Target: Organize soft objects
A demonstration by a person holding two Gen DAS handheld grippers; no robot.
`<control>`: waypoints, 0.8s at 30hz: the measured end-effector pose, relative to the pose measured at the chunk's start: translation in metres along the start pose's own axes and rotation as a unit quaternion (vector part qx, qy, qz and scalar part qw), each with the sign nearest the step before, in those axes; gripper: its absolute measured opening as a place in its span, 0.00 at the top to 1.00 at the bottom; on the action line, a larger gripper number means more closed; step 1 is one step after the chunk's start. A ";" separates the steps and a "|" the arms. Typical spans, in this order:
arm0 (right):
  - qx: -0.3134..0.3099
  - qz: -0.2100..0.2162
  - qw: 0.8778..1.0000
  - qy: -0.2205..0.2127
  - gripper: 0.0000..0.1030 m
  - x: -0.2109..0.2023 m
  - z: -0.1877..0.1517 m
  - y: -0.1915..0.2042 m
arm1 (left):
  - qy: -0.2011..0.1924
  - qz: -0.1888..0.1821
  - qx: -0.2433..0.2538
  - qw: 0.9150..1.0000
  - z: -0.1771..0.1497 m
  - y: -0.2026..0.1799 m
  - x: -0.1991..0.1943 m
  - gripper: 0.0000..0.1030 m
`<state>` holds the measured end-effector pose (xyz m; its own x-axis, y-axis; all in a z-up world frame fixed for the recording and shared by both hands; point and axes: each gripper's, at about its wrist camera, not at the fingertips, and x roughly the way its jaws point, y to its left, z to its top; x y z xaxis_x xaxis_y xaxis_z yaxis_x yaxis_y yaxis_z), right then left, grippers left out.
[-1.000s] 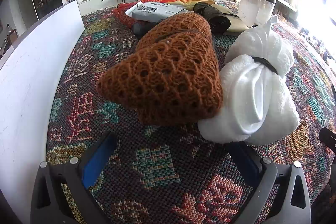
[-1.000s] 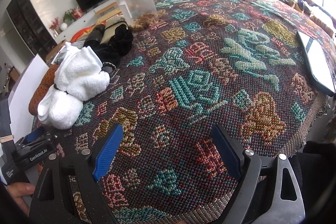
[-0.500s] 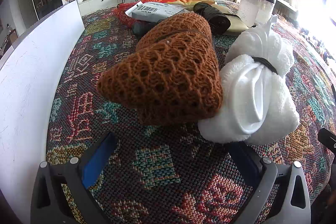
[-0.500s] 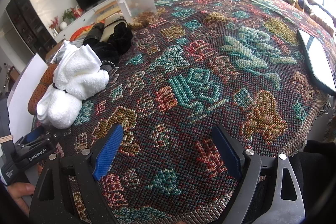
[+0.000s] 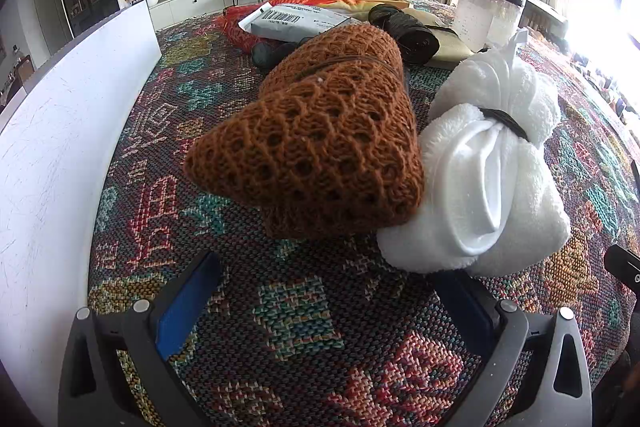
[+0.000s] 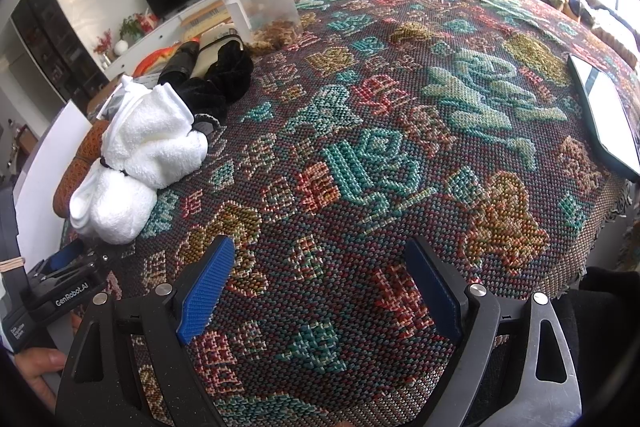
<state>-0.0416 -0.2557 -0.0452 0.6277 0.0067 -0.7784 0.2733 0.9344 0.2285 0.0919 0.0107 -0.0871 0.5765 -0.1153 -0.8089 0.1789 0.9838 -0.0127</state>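
Note:
A brown knitted bundle [image 5: 320, 147] lies on the patterned tablecloth [image 5: 296, 315], touching a white fluffy bundle [image 5: 492, 171] tied with a black band on its right. My left gripper [image 5: 320, 299] is open and empty just in front of both. In the right wrist view the white bundle [image 6: 140, 163] and the brown bundle [image 6: 80, 159] lie at the far left, with a black soft item [image 6: 224, 75] behind them. My right gripper [image 6: 320, 279] is open and empty over bare tablecloth [image 6: 400, 131], well to their right. The left gripper [image 6: 64, 283] shows at that view's left edge.
A white board [image 5: 60, 155] stands along the table's left side. Behind the bundles lie a grey parcel bag [image 5: 292, 21], black rolls [image 5: 408, 31] and a clear lidded canister [image 6: 260, 7]. A tablet [image 6: 608, 119] lies near the right table edge.
The right gripper's view has shifted slightly, with the bundles sliding a little left. The left gripper and the bundles have not moved.

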 end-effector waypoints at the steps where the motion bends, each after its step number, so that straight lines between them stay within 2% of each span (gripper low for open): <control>1: -0.001 -0.001 1.000 0.001 0.13 0.001 0.000 0.001 | 0.000 0.000 0.000 1.000 0.000 0.000 0.000 0.00; 24: -0.003 -0.004 1.000 0.003 0.13 0.003 -0.001 0.002 | 0.000 0.000 0.000 1.000 0.000 0.000 0.000 0.00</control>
<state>-0.0398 -0.2532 -0.0473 0.6216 0.0021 -0.7833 0.2729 0.9368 0.2190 0.0918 0.0107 -0.0872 0.5766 -0.1153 -0.8088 0.1789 0.9838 -0.0127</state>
